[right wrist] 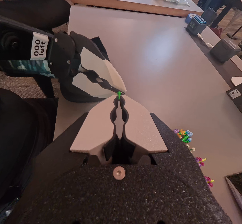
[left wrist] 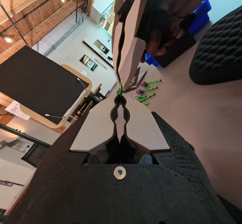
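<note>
Together, both claws (left wrist: 120,97) (right wrist: 119,97) on green stem (left wrist: 120,90)

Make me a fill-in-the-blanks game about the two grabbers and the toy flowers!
1. Both grippers, left gripper and right gripper, pinch one small stem coloured ____.
2. The toy flowers lie on the grey ____.
3. In the left wrist view, the bin behind the hand is coloured ____.

Missing words: green; table; blue

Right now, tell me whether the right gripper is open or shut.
Shut. In the right wrist view the right gripper pinches a small green stem piece at its tips, and the left gripper grips the same piece.
</note>
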`<state>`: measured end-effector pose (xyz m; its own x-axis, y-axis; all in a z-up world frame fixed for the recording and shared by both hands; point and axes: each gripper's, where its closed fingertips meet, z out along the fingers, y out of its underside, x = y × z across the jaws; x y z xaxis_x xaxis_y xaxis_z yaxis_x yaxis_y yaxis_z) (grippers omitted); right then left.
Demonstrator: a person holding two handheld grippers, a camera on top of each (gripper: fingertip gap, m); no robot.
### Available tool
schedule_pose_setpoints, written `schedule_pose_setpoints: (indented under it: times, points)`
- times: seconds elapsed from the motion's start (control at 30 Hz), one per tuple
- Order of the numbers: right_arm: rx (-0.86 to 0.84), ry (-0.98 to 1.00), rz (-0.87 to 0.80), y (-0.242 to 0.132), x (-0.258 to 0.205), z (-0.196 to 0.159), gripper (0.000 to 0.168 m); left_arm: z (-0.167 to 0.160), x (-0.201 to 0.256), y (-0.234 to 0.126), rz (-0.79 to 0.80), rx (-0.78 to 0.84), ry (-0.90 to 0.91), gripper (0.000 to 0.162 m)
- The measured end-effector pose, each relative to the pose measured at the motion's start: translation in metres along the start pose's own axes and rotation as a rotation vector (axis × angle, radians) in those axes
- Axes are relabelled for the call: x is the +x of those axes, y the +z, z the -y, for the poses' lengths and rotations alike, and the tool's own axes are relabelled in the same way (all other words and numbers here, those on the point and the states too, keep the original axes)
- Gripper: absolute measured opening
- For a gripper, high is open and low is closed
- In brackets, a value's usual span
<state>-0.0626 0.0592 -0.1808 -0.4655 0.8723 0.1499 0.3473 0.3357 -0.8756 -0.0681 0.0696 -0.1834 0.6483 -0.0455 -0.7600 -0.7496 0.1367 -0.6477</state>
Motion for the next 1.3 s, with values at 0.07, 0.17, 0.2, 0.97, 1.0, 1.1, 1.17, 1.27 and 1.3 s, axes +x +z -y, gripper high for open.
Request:
schedule_pose_setpoints:
  times: [0.07, 0.17, 0.2, 0.97, 1.0, 1.1, 1.17, 1.27, 1.3]
  points:
    - [-0.015, -0.018, -0.005, -0.001, -0.001, 0.000, 0.003, 0.001, 0.001, 0.000, -0.010, 0.009, -0.021, 0.004]
    - [-0.034, -0.034, -0.005, -0.003, -0.002, -0.001, 0.003, 0.003, 0.002, 0.000, -0.019, 0.019, -0.031, 0.004]
    - [-0.039, -0.035, -0.003, -0.004, -0.002, -0.001, 0.003, 0.004, 0.002, 0.000, -0.023, 0.023, -0.032, 0.004]
    - [0.093, -0.002, -0.349, -0.163, 0.054, 0.008, 0.003, -0.021, -0.023, -0.005, 0.025, -0.033, -0.189, 0.003]
    - [0.084, 0.009, -0.364, -0.169, 0.056, 0.006, 0.003, -0.020, -0.018, -0.003, 0.016, -0.041, -0.159, 0.003]
    - [0.026, 0.047, -0.433, -0.183, 0.063, -0.006, 0.003, -0.020, -0.019, -0.005, 0.026, -0.041, -0.132, 0.003]
    - [-0.104, 0.091, -0.570, -0.200, 0.080, -0.029, 0.003, -0.021, -0.023, -0.007, 0.035, -0.034, -0.156, 0.003]
    - [-0.342, 0.164, -0.705, -0.221, 0.096, -0.073, 0.003, -0.021, -0.024, -0.007, 0.042, -0.030, -0.158, 0.003]
    - [-0.387, 0.186, -0.736, -0.225, 0.100, -0.083, 0.003, -0.020, -0.023, -0.007, 0.043, -0.029, -0.147, 0.003]
